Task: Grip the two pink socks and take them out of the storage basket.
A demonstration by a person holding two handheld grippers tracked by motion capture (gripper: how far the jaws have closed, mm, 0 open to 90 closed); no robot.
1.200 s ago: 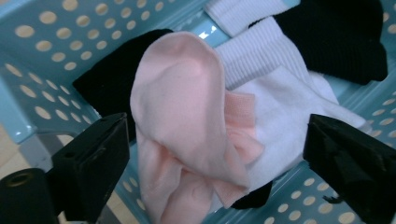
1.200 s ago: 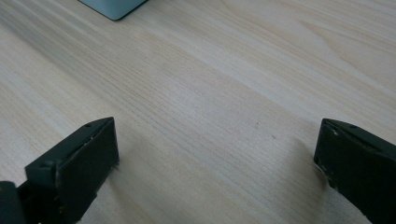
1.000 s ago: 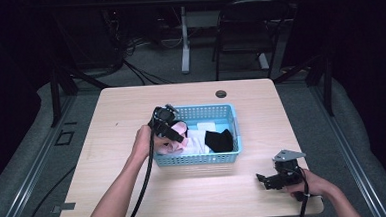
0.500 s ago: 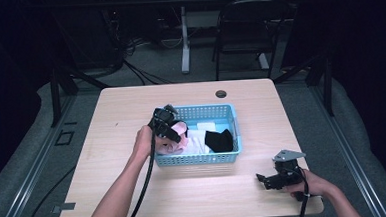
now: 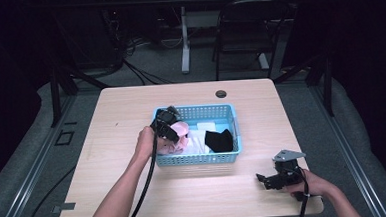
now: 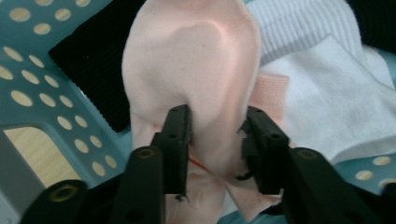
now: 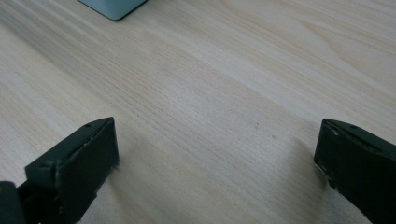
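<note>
A pale pink sock [image 6: 196, 56] lies in the left end of a light blue perforated basket [image 5: 198, 159]. My left gripper [image 6: 215, 116] reaches down into it. Its jaws have just been closing, and a fold of the sock is pinched between the pads. From above, the left gripper [image 5: 172, 137] sits over the pink sock [image 5: 183, 130] with a hand behind it. My right gripper [image 5: 262, 179] rests near the table's front right edge. In its own view the right gripper [image 7: 217, 144] stands open over bare wood.
The basket also holds a white cloth [image 6: 327, 107] and black cloths [image 5: 218, 139], one black piece [image 6: 88, 65] under the sock. A basket corner [image 7: 112, 7] shows far ahead of the right gripper. A round cable hole [image 5: 221, 94] is at the table's back edge.
The left gripper has shifted only slightly inside the basket over the pink sock. The right gripper has kept still.
</note>
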